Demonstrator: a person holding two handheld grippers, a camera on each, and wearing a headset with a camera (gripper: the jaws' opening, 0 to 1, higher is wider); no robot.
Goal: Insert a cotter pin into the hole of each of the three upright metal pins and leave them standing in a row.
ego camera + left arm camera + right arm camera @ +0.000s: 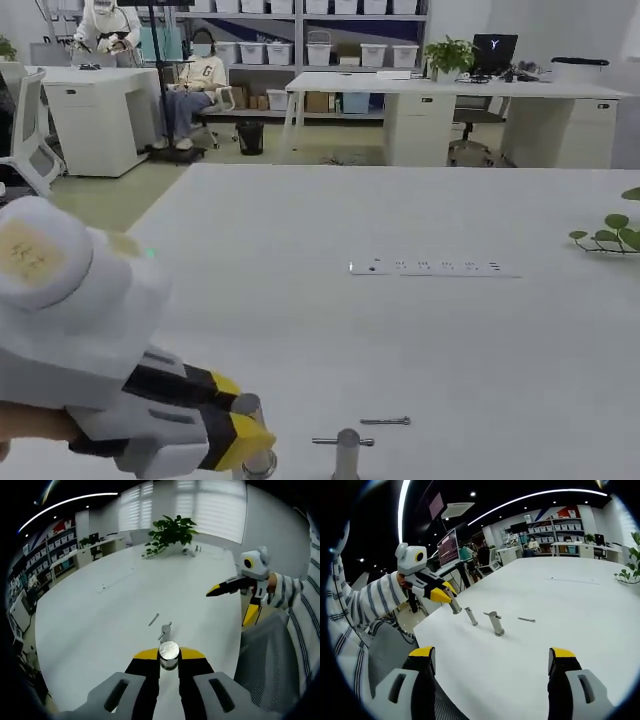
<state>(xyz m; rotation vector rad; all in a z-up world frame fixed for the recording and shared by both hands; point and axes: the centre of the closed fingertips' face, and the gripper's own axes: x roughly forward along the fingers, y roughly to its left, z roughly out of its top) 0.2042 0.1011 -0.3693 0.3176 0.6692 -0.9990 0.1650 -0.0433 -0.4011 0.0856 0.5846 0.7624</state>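
My left gripper (243,438) is shut on an upright metal pin (248,406) at the near edge of the white table (400,330). In its own view the jaws clamp that pin (169,652). The right gripper view shows three metal pins in a row: the held pin (455,606), a bare middle pin (470,616), and a third pin (495,623) with a cotter pin crosswise through its top. That third pin (347,452) stands right of my left gripper. A loose cotter pin (385,421) lies flat beyond it. My right gripper (492,655) is open, held back from the pins.
A white power strip (435,268) lies mid-table, and plant leaves (610,232) reach in at the right edge. The near table edge runs just under the pins. Desks, shelves and seated people are in the room behind.
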